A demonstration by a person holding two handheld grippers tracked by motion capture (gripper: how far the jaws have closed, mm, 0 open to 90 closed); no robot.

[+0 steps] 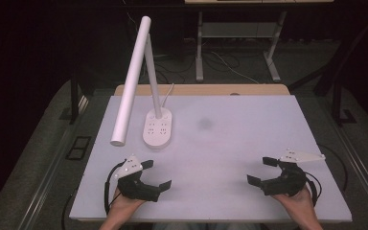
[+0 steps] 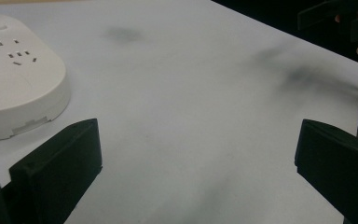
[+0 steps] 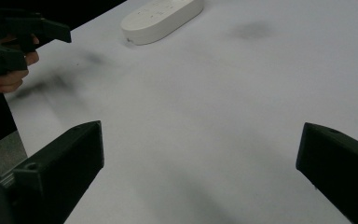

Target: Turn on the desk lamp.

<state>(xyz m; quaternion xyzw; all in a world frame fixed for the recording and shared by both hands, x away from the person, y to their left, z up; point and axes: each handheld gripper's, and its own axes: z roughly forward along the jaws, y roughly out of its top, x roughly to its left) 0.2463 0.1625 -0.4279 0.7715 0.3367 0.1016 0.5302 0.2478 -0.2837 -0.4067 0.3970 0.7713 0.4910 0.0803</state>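
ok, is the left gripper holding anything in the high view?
No. The left gripper sits near the table's front edge with its fingers spread and nothing between them, apart from the lamp base.

A worktop (image 1: 249,143) carries a lamp whose base (image 1: 158,128) sits at about ten o'clock from the worktop's middle, well in from the edges. A stem (image 1: 153,76) rises from the far end of the base toward twelve o'clock, and the lamp's long head (image 1: 132,81) slants from the top of the stem down toward seven o'clock, its near end hanging just left of the base. The left tool (image 1: 155,175) lies at seven o'clock near the front edge, nearer than the base; the right tool (image 1: 262,170) lies at five o'clock, well apart from it. A smudge (image 1: 204,124) marks the worktop right of the base. Behind the worktop stands a table frame (image 1: 237,33) on the floor.
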